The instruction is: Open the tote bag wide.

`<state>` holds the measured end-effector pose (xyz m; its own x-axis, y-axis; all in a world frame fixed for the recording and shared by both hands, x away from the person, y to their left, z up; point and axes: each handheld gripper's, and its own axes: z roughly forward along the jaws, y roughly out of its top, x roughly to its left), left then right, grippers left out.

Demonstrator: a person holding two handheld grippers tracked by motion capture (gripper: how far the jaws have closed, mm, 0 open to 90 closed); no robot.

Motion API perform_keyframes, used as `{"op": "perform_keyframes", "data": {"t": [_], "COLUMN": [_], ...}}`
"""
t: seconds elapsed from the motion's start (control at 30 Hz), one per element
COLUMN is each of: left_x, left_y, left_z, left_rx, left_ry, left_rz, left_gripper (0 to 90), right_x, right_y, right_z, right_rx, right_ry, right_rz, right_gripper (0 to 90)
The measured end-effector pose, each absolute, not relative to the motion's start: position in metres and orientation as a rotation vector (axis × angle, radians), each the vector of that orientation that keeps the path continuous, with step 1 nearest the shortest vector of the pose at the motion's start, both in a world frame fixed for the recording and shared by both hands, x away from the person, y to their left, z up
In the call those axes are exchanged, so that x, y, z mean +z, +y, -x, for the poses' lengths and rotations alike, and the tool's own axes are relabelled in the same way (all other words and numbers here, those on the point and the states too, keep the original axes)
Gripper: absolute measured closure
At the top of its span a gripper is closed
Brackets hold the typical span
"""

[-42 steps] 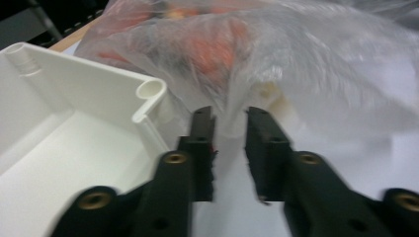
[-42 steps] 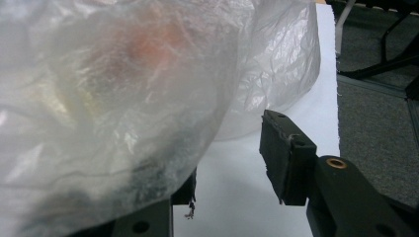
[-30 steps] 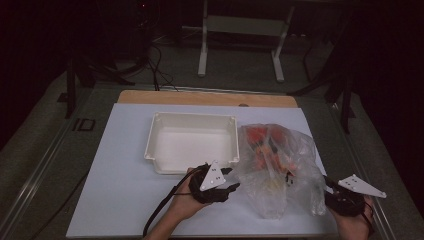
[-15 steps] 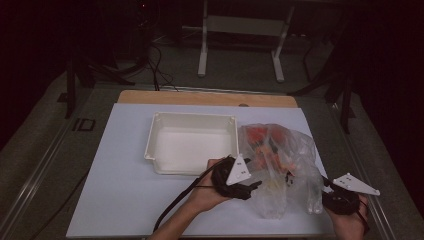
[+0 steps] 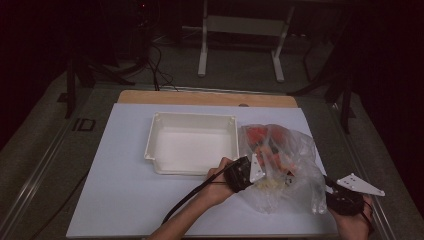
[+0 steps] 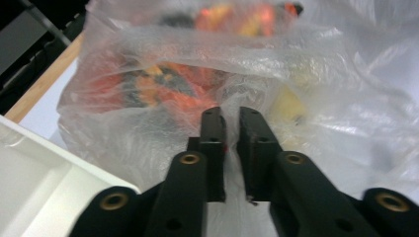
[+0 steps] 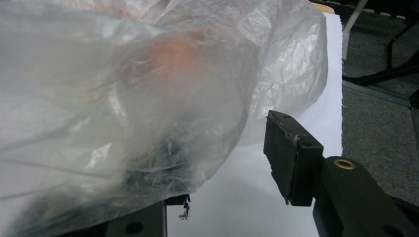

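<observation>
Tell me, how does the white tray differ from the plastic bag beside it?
The tray is stiff, opaque white and empty; the bag is soft, crumpled and see-through, with orange-red things inside. The tray lies flat and low; the bag bulges up. Both rest on the white sheet.

The bag (image 5: 285,165) is clear plastic, with red-orange, black and pale yellow things showing through it. The tray (image 5: 192,142) is plain white. The mat (image 5: 125,180) is pale bluish white, the board (image 5: 200,98) light brown. The 2 grippers' (image 6: 230,121) jaws are black.
</observation>
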<state>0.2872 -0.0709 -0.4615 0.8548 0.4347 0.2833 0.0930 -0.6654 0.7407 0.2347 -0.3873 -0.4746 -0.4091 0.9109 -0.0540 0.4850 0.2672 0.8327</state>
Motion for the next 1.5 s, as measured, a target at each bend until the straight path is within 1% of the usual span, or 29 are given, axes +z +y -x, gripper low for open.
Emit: {"op": "perform_keyframes", "data": {"t": [0.13, 0.27, 0.43, 0.63, 0.9, 1.17, 1.37, 1.43, 1.47, 1.5], "left_x": [-0.451, -0.446, -0.437, -0.432, -0.432, -0.433, -0.435, -0.435, -0.436, -0.436], "left_y": [-0.056, -0.046, -0.031, -0.017, -0.008, -0.008, -0.012, -0.012, -0.014, -0.014], "left_z": [-0.292, -0.295, -0.3, -0.308, -0.318, -0.319, -0.318, -0.318, -0.318, -0.318], "left_rx": [0.504, 0.477, 0.459, 0.456, 0.467, 0.484, 0.489, 0.489, 0.494, 0.494], "left_ry": [0.439, 0.469, 0.512, 0.569, 0.621, 0.622, 0.618, 0.618, 0.619, 0.618], "left_rz": [-2.164, -2.118, -2.047, -2.0, -1.987, -1.993, -2.002, -2.002, -2.002, -2.004], "left_gripper": [84.8, 84.3, 84.3, 85.0, 87.1, 89.6, 89.6, 89.6, 89.6, 89.5], "right_x": [-0.474, -0.472, -0.469, -0.461, -0.452, -0.437, -0.431, -0.431, -0.432, -0.432], "right_y": [-0.389, -0.393, -0.401, -0.408, -0.404, -0.397, -0.381, -0.378, -0.369, -0.365], "right_z": [-0.233, -0.231, -0.226, -0.221, -0.219, -0.218, -0.221, -0.222, -0.226, -0.227], "right_rx": [1.024, 1.008, 0.999, 0.999, 1.016, 1.043, 1.088, 1.089, 1.105, 1.116], "right_ry": [1.999, 1.994, 1.965, 1.944, 1.944, 1.931, 1.985, 2.0, 2.023, 2.03], "right_rz": [-1.257, -1.264, -1.284, -1.284, -1.254, -1.219, -1.167, -1.152, -1.137, -1.137], "right_gripper": [56.4, 56.3, 56.2, 56.2, 53.3, 51.2, 45.7, 45.7, 40.0, 38.1]}}
